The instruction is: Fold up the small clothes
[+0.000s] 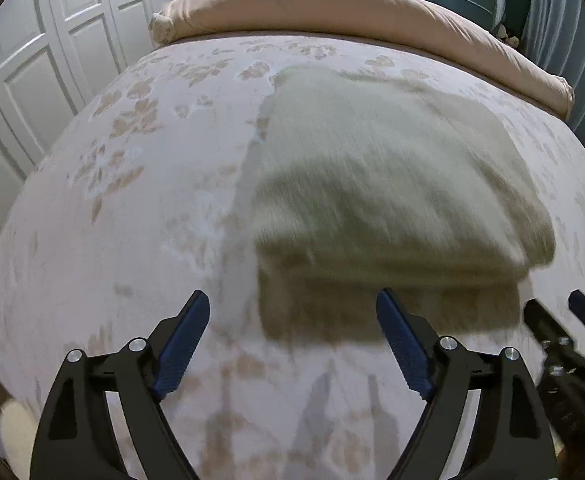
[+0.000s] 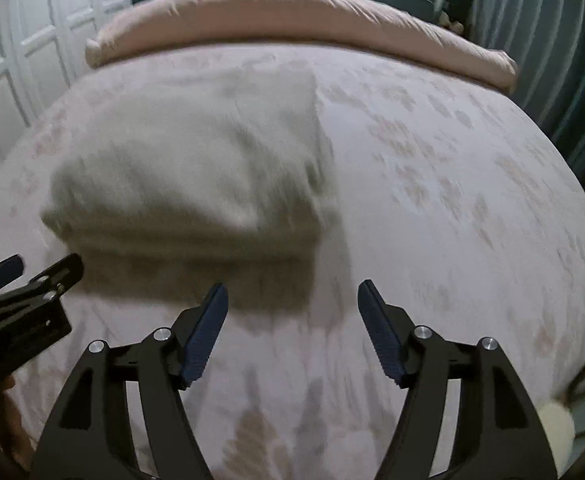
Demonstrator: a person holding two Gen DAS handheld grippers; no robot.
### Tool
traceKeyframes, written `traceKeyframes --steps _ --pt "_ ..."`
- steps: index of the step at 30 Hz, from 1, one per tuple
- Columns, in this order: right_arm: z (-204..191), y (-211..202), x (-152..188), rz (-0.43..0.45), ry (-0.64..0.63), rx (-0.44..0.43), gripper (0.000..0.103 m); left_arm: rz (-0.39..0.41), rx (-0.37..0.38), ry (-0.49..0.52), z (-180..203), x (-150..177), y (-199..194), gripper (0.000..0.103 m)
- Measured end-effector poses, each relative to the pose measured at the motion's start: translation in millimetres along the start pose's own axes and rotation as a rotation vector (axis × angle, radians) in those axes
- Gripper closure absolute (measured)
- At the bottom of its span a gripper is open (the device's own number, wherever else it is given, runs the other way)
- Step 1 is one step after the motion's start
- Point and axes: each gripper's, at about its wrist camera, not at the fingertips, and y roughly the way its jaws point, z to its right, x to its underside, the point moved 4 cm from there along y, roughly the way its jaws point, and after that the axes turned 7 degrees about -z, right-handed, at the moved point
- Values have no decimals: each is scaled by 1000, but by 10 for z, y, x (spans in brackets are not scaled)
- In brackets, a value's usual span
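Beige folded garment (image 1: 392,184) lies on floral bedsheet (image 1: 140,240); left gripper (image 1: 292,312) and right gripper (image 2: 292,300) hover just short, jaws apart, empty.

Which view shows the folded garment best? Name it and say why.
The left wrist view: the folded garment sits nearly centred, its layered near edge visible. The right wrist view shows the same garment off to the left, equally blurred.

Floral bedspread (image 1: 132,200), folded beige garment (image 1: 392,168), rolled pink duvet (image 1: 332,4)
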Motion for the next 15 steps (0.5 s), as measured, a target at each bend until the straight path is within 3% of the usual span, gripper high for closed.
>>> traceKeyframes --steps 6,15 --pt "100 126 396 -50 62 -4 31 -89 -36 12 73 450 160 19" --pt "62 228 571 -34 56 -13 19 -26 -59 -14 90 663 178 14"
